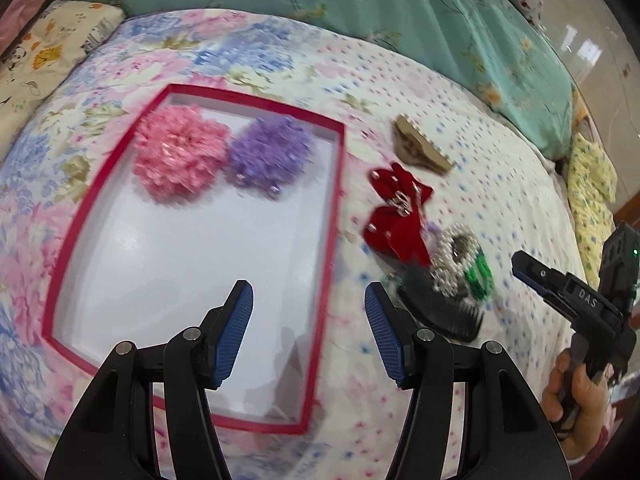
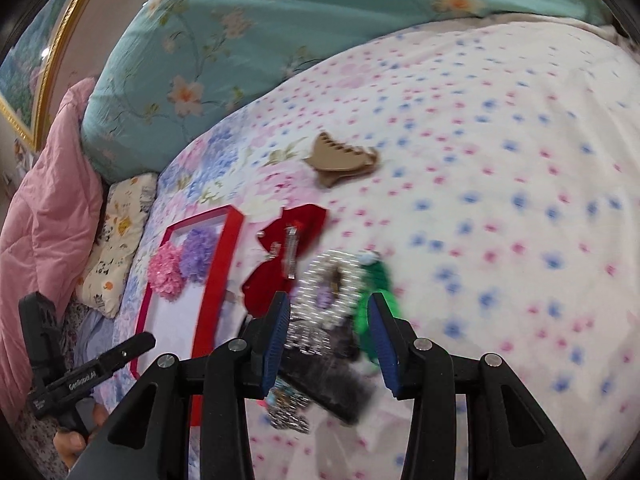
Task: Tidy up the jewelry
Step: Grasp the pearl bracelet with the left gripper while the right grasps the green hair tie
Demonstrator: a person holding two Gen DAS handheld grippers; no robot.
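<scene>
In the left wrist view, we are holding our left gripper (image 1: 309,330) with its tongs apart and empty over the red-rimmed tray (image 1: 338,184). The tray is holding a pink pompom (image 1: 180,152) and a purple pompom (image 1: 270,154) at its eleven and twelve o'clock. At three o'clock, outside it, a red bow (image 1: 396,212) and a pearl clip (image 1: 454,258) are lying on the bedspread (image 1: 460,128).

In the right wrist view, we are hovering our right gripper (image 2: 329,344), tongs apart, over that blurred pearl clip (image 2: 332,280). It looks light, stiff and beaded, likely slippery; we are judging its rim the best hold. A tan claw clip (image 2: 342,160) is lying at twelve o'clock.
</scene>
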